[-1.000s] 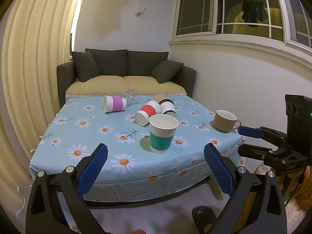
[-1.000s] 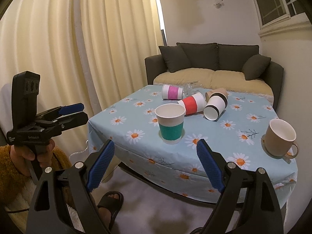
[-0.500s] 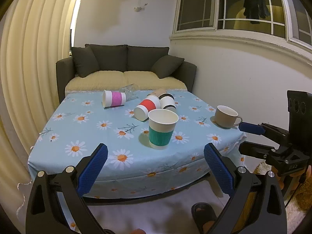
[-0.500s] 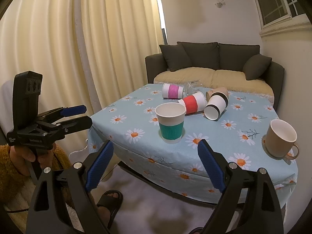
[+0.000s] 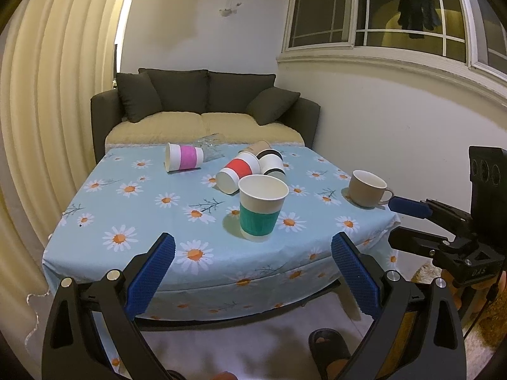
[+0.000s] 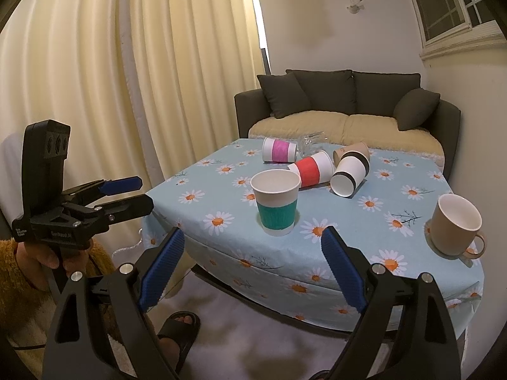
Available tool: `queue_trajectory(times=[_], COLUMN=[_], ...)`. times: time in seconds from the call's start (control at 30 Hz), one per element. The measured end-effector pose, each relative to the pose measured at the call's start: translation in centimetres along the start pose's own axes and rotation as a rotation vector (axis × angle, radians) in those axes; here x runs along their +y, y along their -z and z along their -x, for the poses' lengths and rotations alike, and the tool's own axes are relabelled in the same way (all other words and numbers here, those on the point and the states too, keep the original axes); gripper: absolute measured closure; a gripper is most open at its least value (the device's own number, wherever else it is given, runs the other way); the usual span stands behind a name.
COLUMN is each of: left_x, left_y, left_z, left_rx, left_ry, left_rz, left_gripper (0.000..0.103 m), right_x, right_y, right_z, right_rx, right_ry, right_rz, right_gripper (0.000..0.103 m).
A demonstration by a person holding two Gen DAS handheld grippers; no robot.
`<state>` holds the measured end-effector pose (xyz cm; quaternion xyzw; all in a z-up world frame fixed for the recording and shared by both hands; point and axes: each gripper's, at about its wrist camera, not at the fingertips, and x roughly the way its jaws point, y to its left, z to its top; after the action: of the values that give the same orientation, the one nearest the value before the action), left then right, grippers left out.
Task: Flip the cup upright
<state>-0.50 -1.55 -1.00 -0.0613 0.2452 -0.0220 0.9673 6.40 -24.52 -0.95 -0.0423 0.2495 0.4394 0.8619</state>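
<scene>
A green-banded paper cup (image 5: 261,209) (image 6: 277,204) stands upright near the table's front edge. Behind it lie on their sides a red-banded cup (image 5: 237,172) (image 6: 312,169), a black-banded cup (image 5: 272,164) (image 6: 350,172), a brown cup (image 5: 255,147) (image 6: 350,152), a pink-banded cup (image 5: 183,161) (image 6: 279,153) and a clear glass (image 5: 210,145) (image 6: 309,142). A beige mug (image 5: 367,188) (image 6: 456,224) stands upright at the right. My left gripper (image 5: 253,272) is open and empty, in front of the table. My right gripper (image 6: 253,269) is open and empty, also off the table's edge.
The table (image 5: 133,209) wears a blue daisy cloth. A dark sofa (image 5: 202,107) stands behind it, curtains (image 6: 126,79) at the left, a wall with a window (image 5: 380,15) at the right. A sandalled foot (image 6: 177,326) is on the floor below.
Both grippers have drawn back slightly and tilted, so the table sits a little higher and farther in view. The cups have not moved.
</scene>
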Motion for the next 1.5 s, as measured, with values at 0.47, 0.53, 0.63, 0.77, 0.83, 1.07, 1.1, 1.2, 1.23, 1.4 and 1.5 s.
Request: queue_trajectory(times=[0.47, 0.53, 0.63, 0.77, 0.83, 1.07, 1.1, 1.2, 1.23, 1.4, 1.5], left_x=[-0.1, -0.25, -0.4, -0.35, -0.32, -0.34, -0.34, -0.36, -0.37, -0.41, -0.4], left_y=[0.08, 0.09, 0.11, 0.09, 0.1, 0.11, 0.07, 0.08, 0.07, 0.07, 0.08], left_z=[-0.22, -0.14, -0.13, -0.14, -0.15, -0.09, -0.17, -0.18, -0.17, -0.19, -0.24], left_rx=[0.008, 0.006, 0.007, 0.009, 0.012, 0.016, 0.016, 0.017, 0.017, 0.016, 0.017], left_ry=[-0.003, 0.0, 0.003, 0.002, 0.001, 0.006, 0.006, 0.005, 0.006, 0.004, 0.006], left_rz=[0.007, 0.001, -0.004, -0.004, -0.004, -0.007, -0.007, -0.007, -0.007, -0.007, -0.006], left_gripper=[0.007, 0.007, 0.007, 0.007, 0.007, 0.007, 0.007, 0.007, 0.007, 0.007, 0.007], right_x=[0.0, 0.01, 0.03, 0.03, 0.04, 0.05, 0.04, 0.04, 0.04, 0.05, 0.06], right_y=[-0.01, 0.0, -0.03, 0.0, 0.0, 0.01, 0.0, 0.01, 0.03, 0.03, 0.04], right_z=[-0.06, -0.07, -0.03, -0.05, -0.05, -0.06, -0.07, -0.04, -0.07, -0.09, -0.1], right_rx=[0.003, 0.003, 0.004, 0.004, 0.004, 0.005, 0.006, 0.006, 0.006, 0.006, 0.007], right_ry=[0.002, -0.001, 0.0, 0.001, 0.002, 0.002, 0.002, 0.001, 0.001, 0.002, 0.002], right_rz=[-0.001, -0.001, -0.001, -0.002, -0.001, -0.001, -0.002, -0.003, -0.002, -0.001, -0.001], right_gripper=[0.016, 0.016, 0.016, 0.016, 0.016, 0.016, 0.016, 0.016, 0.016, 0.016, 0.016])
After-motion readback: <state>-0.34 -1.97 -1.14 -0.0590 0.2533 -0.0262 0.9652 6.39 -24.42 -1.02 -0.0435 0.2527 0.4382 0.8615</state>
